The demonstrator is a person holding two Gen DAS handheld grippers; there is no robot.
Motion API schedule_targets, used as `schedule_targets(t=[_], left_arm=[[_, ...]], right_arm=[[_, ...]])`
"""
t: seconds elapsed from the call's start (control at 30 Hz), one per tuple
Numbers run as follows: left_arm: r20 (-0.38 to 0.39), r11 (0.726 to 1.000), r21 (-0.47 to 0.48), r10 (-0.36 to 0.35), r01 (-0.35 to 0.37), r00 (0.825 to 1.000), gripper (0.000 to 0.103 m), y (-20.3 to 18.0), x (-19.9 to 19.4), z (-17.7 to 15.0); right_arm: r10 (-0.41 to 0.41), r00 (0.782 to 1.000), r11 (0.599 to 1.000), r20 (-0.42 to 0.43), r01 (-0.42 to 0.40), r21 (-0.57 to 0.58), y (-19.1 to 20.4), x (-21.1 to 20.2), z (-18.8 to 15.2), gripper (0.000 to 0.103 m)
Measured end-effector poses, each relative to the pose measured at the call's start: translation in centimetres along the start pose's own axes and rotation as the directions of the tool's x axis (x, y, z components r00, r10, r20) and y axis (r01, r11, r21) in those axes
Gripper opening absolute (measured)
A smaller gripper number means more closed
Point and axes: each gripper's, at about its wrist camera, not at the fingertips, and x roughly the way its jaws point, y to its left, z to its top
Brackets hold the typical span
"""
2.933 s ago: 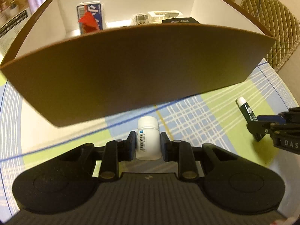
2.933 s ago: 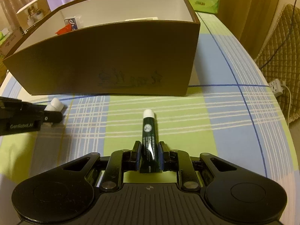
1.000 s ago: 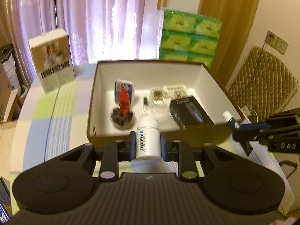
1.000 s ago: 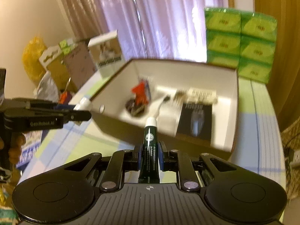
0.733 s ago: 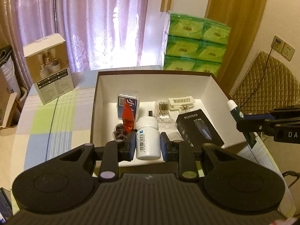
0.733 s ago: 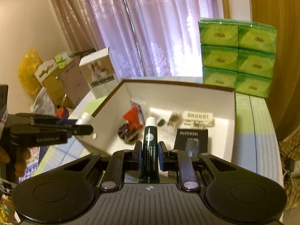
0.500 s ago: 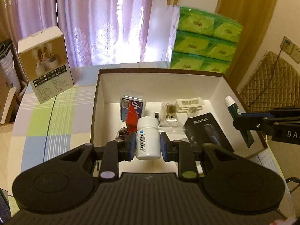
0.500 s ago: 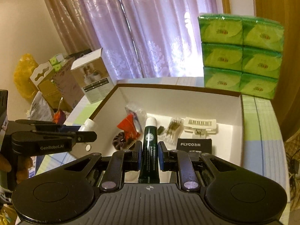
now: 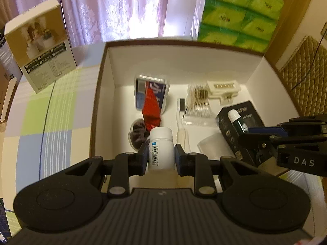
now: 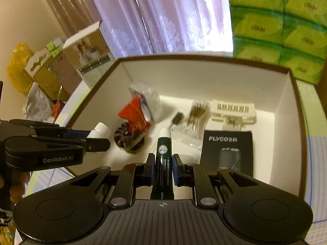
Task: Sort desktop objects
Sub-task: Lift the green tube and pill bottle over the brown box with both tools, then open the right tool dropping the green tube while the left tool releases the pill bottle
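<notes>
A: Entry. White pill bottle [image 9: 160,148] is pinched upright between the pads of the left gripper [image 9: 160,155], held above the open brown box [image 9: 257,75], near its front-left floor. It is not resting on anything I can see.

B: And the other hand?

A: Right gripper [image 10: 162,168] is clamped on a dark green tube [image 10: 162,159] with a white cap, cap pointing forward, also over the box interior, nearer the middle.

B: Contents below?

A: Under and just ahead of the bottle: a dark round item [image 9: 137,135] and a red packet [image 9: 150,110] leaning on a blue-and-white pack [image 9: 152,89]. Right of those, a bag of cotton swabs [image 9: 199,100], a white plastic piece [image 9: 223,88], and a black FLYCO carton [image 10: 226,153] lying flat.

B: Judgement on the release?

A: Both items look ready to be set down. I would lower each toward bare white floor before parting the jaws: the bottle to the clear patch by the front-left wall, the tube into the gap between the dark round item and the carton. Dropping from height risks the bottle rolling onto the swabs. Keep the two grippers apart while descending.
</notes>
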Motion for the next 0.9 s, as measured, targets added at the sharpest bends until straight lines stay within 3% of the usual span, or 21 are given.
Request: schedule_targets(t=[0.3,0.67,0.9], left_arm=[[-0.049,0.999,0.04,0.015,-0.013,0.999,0.022,-0.2,1.6,-0.2],[-0.022,0.998,0.061,0.018,-0.016,1.0,0.023,-0.3,0.7,0.2],[-0.006,0.998,0.051,0.022,-0.022,1.0,0.032,0.0,0.1,0.4]], right_arm=[[0.012,1.0,1.0,-0.025,-0.012,0.004,0.1,1.1,-0.1,0.014],[0.027,0.999,1.0,-0.033,-0.027,0.005,0.5,1.7,-0.2,0.014],[0.031,0.999,1.0,-0.038,-0.031,0.0,1.2,2.4,-0.1,0.014]])
